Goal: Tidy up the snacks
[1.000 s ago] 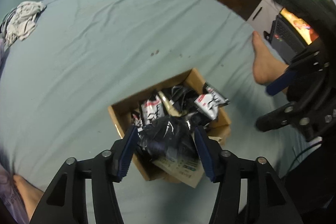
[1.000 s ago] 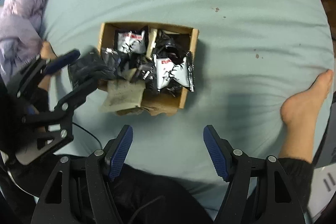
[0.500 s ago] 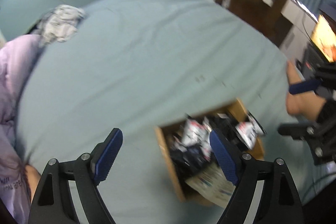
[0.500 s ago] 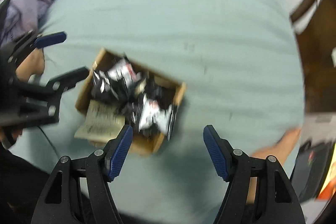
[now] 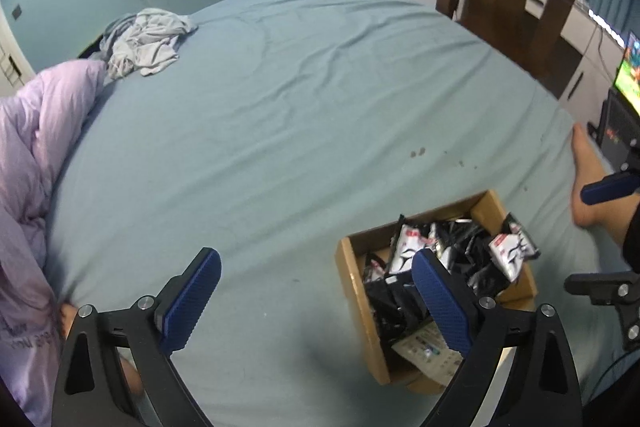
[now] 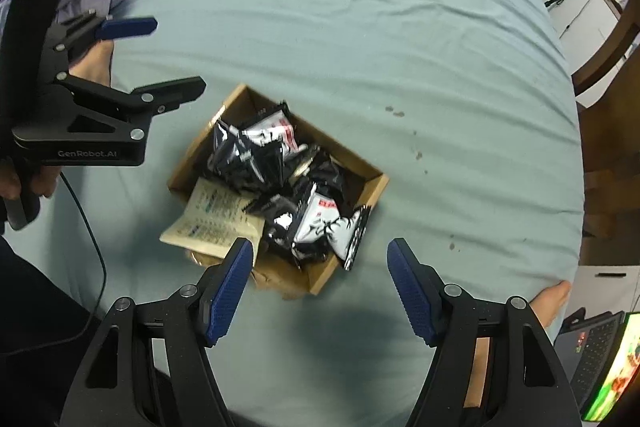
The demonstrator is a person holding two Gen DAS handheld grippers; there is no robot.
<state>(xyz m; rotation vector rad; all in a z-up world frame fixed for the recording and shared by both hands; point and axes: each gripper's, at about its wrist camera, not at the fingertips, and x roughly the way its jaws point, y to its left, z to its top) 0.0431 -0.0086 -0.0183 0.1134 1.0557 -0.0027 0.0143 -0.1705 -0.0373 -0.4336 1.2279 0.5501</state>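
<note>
Hovering wide apart and empty, the left claw (image 5: 316, 301) has just been opening, nothing between its jaws; the right claw (image 6: 320, 283) gapes empty too. Beyond, snack packets (image 6: 276, 163) sit heaped in the cardboard box (image 6: 376, 183) on the bed (image 6: 360, 27), corralled together.

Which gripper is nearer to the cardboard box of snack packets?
Right. The right gripper hangs open right over the cardboard box's near edge; the left gripper, open and empty, sits off to the box's side.
</note>
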